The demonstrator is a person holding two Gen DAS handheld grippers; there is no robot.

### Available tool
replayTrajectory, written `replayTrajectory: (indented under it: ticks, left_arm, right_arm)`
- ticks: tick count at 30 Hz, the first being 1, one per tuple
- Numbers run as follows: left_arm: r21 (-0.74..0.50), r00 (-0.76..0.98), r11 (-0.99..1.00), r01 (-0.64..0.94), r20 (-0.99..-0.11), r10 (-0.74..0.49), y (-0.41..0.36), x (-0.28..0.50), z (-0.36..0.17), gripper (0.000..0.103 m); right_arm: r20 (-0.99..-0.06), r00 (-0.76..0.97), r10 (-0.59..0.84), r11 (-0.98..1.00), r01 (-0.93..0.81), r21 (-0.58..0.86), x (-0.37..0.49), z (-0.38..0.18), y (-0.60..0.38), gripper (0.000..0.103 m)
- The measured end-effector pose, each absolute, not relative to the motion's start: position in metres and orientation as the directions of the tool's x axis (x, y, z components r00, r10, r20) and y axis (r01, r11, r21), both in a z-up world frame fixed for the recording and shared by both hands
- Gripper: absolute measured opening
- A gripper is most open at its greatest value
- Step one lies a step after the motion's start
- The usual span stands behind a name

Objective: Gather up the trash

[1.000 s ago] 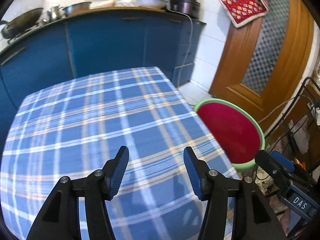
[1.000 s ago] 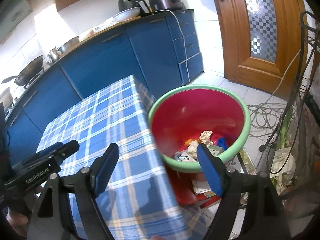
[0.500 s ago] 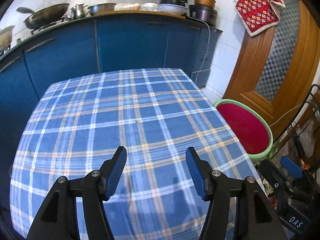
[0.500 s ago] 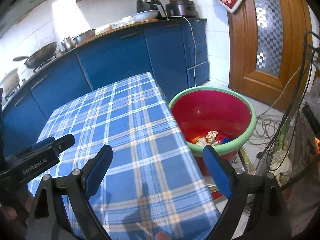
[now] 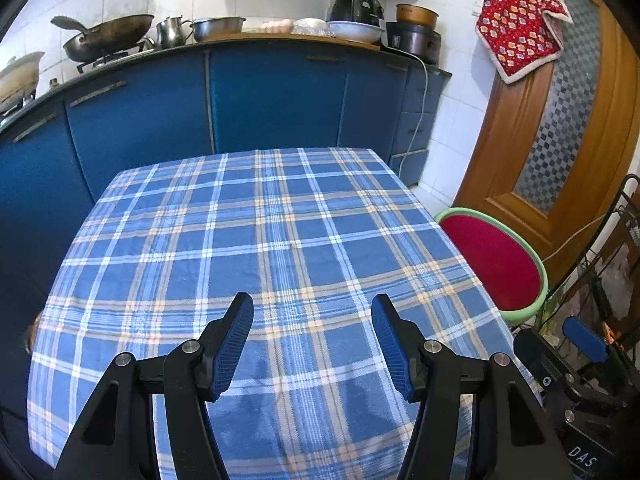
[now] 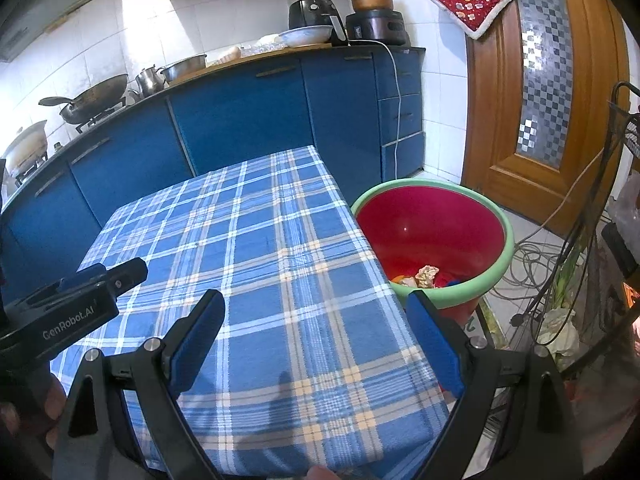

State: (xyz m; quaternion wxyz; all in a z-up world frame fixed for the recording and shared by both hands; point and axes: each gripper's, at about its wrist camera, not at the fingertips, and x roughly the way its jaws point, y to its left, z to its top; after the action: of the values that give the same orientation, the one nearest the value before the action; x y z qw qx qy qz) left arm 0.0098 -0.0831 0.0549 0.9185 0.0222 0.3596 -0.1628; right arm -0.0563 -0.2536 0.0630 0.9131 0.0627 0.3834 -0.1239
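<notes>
A red basin with a green rim (image 6: 434,236) stands on the floor right of the table; it also shows in the left wrist view (image 5: 496,260). Crumpled paper and other trash (image 6: 426,274) lie in its bottom. The table carries a blue plaid cloth (image 5: 272,248) (image 6: 256,248) with no trash showing on it. My left gripper (image 5: 312,344) is open and empty above the near part of the cloth. My right gripper (image 6: 316,340) is open and empty above the table's near right corner, left of the basin.
Blue kitchen cabinets (image 5: 248,96) run behind the table, with a wok (image 5: 108,38), pots and cookers on the counter. A wooden door (image 6: 536,92) is at the right. Cables (image 6: 532,256) and a wire rack (image 5: 608,264) crowd the floor right of the basin.
Both grippers have pulled back and up from the basin toward the table's near side, so more of the cloth and the cabinets shows. Both stay open and empty.
</notes>
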Motion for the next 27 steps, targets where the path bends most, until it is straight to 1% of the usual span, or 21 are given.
replayTrajectory:
  ticks: [27]
  left_arm:
    - [-0.079, 0.694, 0.947, 0.312, -0.661, -0.284, -0.0822, 0.0092, 0.0571, 0.063]
  right_arm:
    - [-0.716, 0.674, -0.179, 0.961, 0.276, 0.019, -0.0562, 0.0633, -0.2532, 0.091]
